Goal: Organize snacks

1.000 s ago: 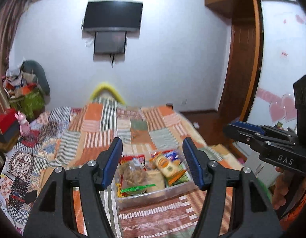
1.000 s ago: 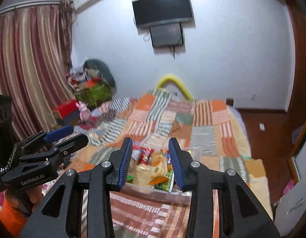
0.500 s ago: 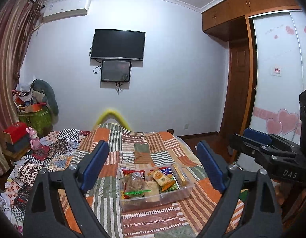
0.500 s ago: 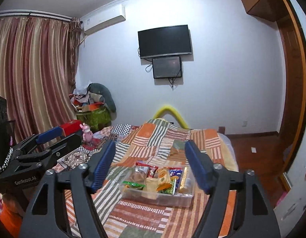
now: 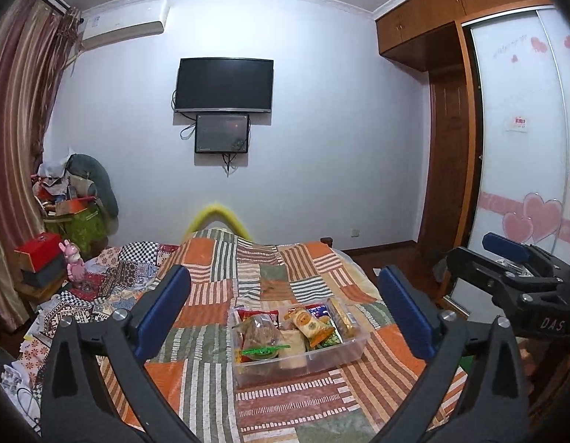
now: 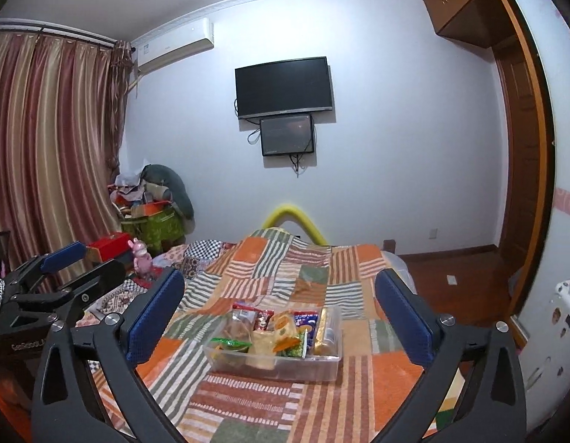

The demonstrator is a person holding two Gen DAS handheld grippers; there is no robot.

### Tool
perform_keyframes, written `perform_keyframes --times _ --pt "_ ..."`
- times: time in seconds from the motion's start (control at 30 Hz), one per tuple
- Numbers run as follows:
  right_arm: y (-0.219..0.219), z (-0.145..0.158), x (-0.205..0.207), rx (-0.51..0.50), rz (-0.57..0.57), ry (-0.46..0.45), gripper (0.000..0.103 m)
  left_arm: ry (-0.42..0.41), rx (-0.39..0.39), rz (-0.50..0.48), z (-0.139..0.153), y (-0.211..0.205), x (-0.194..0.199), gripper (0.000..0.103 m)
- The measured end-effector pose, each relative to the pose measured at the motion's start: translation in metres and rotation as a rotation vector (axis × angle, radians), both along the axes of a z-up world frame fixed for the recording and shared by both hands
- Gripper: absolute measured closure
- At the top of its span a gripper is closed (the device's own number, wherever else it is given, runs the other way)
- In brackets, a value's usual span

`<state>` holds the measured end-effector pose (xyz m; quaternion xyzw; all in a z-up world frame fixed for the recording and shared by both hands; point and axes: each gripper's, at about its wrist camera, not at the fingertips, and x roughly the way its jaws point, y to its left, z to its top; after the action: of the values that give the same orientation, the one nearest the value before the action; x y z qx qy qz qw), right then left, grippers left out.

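Note:
A clear plastic bin (image 5: pixel 322 363) full of snack packets (image 5: pixel 307 326) sits on the patchwork bed cover (image 5: pixel 248 280). It also shows in the right wrist view (image 6: pixel 314 363), with packets (image 6: pixel 281 332) standing in it. My left gripper (image 5: pixel 285 313) is wide open and empty, held back from the bin and above the bed. My right gripper (image 6: pixel 279 313) is also wide open and empty, at a similar distance. Each gripper shows in the other's view: the right one (image 5: pixel 514 269) at the right edge, the left one (image 6: pixel 63 277) at the left edge.
A TV (image 5: pixel 224 85) and a smaller screen hang on the far wall. A pile of clutter (image 5: pixel 71 199), a red box (image 5: pixel 37 254) and a pink toy (image 5: pixel 74 264) lie at the bed's left. A wardrobe (image 5: pixel 521 147) stands right.
Both grippers have opened wide and drawn back and up from the bin. The views have tilted up, so the bin looks smaller and more of the room shows.

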<state>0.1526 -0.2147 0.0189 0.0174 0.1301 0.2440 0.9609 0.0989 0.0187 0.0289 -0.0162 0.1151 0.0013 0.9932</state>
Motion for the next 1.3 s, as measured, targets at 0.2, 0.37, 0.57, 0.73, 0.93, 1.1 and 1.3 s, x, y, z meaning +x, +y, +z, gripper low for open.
perform_keyframes --times 0.2,0.37,0.57,0.73,0.93,1.1,1.3 --pt "0.0004 -0.0032 -0.0045 -0.02 -0.01 -0.009 0.0 0.003 0.01 0.002 -0.0021 -0.0018 0.0012 0.0" --pt "0.0006 -0.0022 -0.006 -0.029 -0.018 -0.015 0.0 0.005 0.012 0.001 -0.0037 -0.0019 0.0023 0.0" --pt "0.0008 -0.0033 -0.0067 -0.035 -0.019 -0.013 0.0 0.01 0.006 -0.004 -0.0047 -0.0007 0.0032 0.0" --pt "0.0 -0.002 -0.0073 -0.035 -0.021 -0.015 0.0 0.012 0.006 -0.01 -0.0055 -0.0016 0.0035 0.0" --pt "-0.0023 -0.0005 -0.0078 -0.033 -0.023 -0.016 0.0 0.011 0.01 -0.02 -0.0051 -0.0036 0.0043 0.0" --pt "-0.0015 -0.0006 -0.0071 -0.037 -0.025 -0.015 0.0 0.008 0.011 -0.022 -0.004 -0.0037 0.0041 0.0" --pt "-0.0024 -0.0011 -0.0066 -0.036 -0.028 -0.016 0.0 0.005 0.011 -0.03 -0.0032 -0.0048 0.0035 0.0"
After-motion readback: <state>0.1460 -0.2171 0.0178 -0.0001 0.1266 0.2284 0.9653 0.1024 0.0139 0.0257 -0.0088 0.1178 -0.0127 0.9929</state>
